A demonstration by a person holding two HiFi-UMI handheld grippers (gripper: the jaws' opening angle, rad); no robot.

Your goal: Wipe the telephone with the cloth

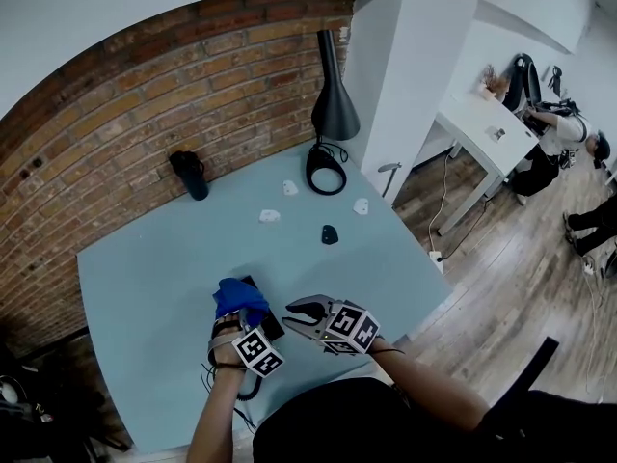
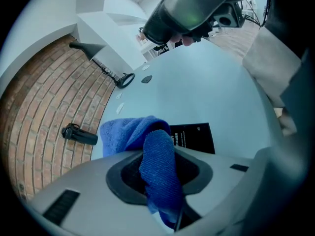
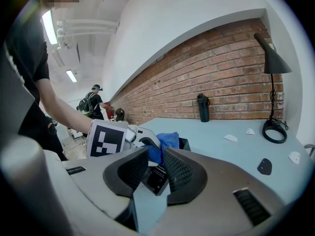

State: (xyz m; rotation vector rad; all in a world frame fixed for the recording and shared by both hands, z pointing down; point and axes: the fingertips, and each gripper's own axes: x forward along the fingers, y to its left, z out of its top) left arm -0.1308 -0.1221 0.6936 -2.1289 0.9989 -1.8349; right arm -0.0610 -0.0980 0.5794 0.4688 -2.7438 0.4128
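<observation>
My left gripper (image 2: 157,176) is clamped on the blue cloth (image 2: 133,132), whose bunched end sits on the far end of the black phone (image 2: 194,137) at my twelve o'clock. My right gripper (image 3: 150,173) is nearly closed, and the phone's near edge looks pinched in its narrow gap. The phone lies flat at the six o'clock edge of the table (image 1: 386,249).

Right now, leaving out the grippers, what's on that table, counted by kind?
white bits: 3
black bit: 1
lamp: 1
bottle: 1
cloth: 1
phone: 1
total: 8
</observation>
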